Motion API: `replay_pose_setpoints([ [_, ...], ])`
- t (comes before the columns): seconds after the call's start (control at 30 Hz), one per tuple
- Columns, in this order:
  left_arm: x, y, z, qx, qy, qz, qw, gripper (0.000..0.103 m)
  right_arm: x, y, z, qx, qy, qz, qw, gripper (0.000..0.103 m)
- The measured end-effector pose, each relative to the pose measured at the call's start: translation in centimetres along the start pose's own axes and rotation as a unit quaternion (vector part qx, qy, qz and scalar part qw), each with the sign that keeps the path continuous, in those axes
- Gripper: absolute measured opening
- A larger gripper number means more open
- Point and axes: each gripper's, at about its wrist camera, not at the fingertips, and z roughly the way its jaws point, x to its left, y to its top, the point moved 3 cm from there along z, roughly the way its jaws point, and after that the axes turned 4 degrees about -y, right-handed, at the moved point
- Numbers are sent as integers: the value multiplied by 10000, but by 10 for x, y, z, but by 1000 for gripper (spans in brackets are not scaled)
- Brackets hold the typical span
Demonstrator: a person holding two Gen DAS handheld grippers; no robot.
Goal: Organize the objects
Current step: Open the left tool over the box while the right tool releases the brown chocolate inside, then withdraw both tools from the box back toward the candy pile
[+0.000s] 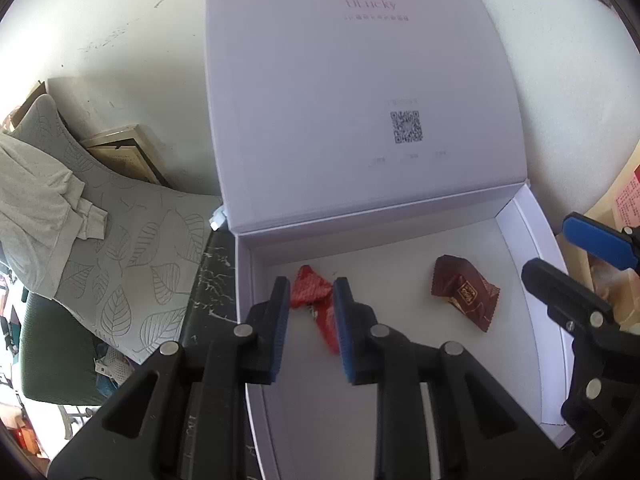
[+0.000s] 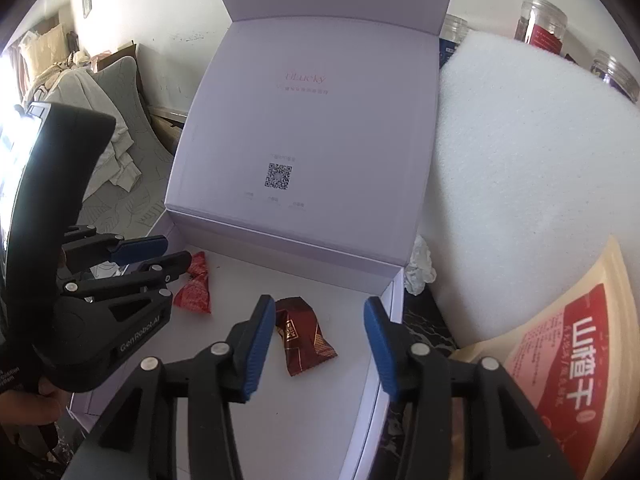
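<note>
A white gift box (image 1: pixel 516 236) (image 2: pixel 288 244) lies open with its lid standing up behind. Two wrapped candies rest on its floor. The red candy (image 1: pixel 310 290) (image 2: pixel 195 289) lies at the left, between the blue-padded fingers of my left gripper (image 1: pixel 312 282) (image 2: pixel 176 251); the jaws stand apart and do not pinch it. The dark red candy (image 1: pixel 464 292) (image 2: pixel 304 336) lies to the right. My right gripper (image 2: pixel 319 301) (image 1: pixel 548 244) hovers wide open just over it, its left pad beside the wrapper.
A white foam sheet (image 2: pixel 520 160) leans right of the box, with jars (image 2: pixel 544 20) behind it. A yellow-and-red snack pouch (image 2: pixel 568 340) and a crumpled tissue (image 2: pixel 420 270) sit at the right. Leaf-patterned cushions (image 1: pixel 120 240) lie left, beyond the dark marble table edge (image 1: pixel 212 280).
</note>
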Motion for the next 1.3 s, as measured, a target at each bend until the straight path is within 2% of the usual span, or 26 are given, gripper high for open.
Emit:
replay_pose_setpoints([
  [0.07,2,0,-8,-50,21,-38,10000,28,9,-6,-18,-57,-10,5,10000,50],
  [0.27,1,-6,-38,-226,58,-45,9997,35,-5,1,-34,-176,-6,7,9998,50],
  [0.53,11,-13,-74,-481,74,-135,9987,41,-3,4,-72,-448,-84,-75,9989,51],
  [0.77,6,-26,-115,-715,135,-148,9972,42,10,5,-103,-655,-239,-271,9972,54],
  [1.07,6,-49,-151,-874,133,-141,9960,44,15,-10,-141,-815,-342,-285,9957,58],
  [1.2,5,-60,-167,-969,176,-140,9950,51,18,-21,-156,-880,-374,-296,9950,59],
  [1.3,2,-69,-176,-989,152,-107,9949,53,19,-28,-167,-936,-410,-263,9944,59],
])
